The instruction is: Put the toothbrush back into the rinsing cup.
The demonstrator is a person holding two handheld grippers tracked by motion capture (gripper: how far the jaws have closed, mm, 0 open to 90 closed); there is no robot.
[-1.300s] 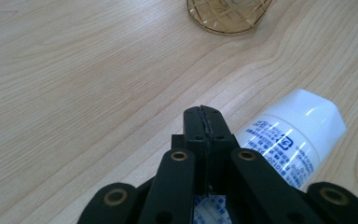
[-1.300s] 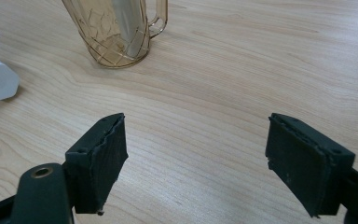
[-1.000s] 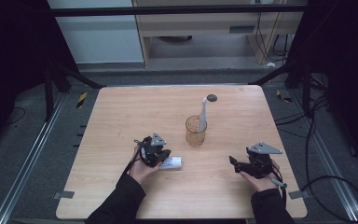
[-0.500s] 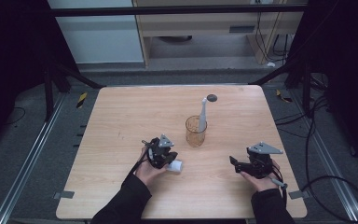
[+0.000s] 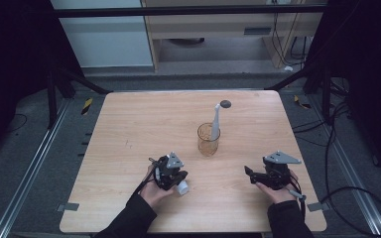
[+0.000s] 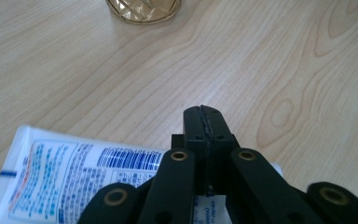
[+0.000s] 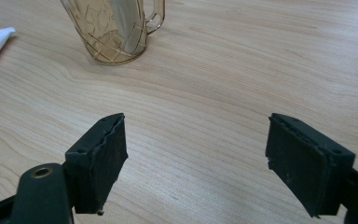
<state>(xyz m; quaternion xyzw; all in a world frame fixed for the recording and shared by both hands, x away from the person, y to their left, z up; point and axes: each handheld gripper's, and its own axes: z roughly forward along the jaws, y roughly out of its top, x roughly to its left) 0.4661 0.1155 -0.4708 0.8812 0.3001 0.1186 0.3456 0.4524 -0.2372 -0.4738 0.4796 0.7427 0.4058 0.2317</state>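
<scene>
A white toothpaste tube [image 6: 74, 172] with blue print lies flat on the wooden table [image 5: 129, 124] at the near left. My left gripper [image 6: 204, 116] hovers over it with its jaws pressed together and nothing between the tips. In the high view the tube's end [image 5: 182, 187] pokes out beside that gripper [image 5: 171, 173]. An amber glass mug [image 5: 208, 141] stands mid-table with a white toothbrush [image 5: 215, 121] upright in it. My right gripper [image 7: 196, 154] is open and empty over bare wood, near the front right [image 5: 252, 173]. The mug [image 7: 116, 32] is ahead of it to its left.
A small dark disc [image 5: 225, 104] lies on the table behind the mug. Metal frame rails [image 5: 34, 163] run along both sides of the table. Cables [image 5: 337, 148] trail over the floor to the right.
My left gripper has slid to the right over the tube, which now lies mostly under it. The right gripper, mug and toothbrush have stayed put.
</scene>
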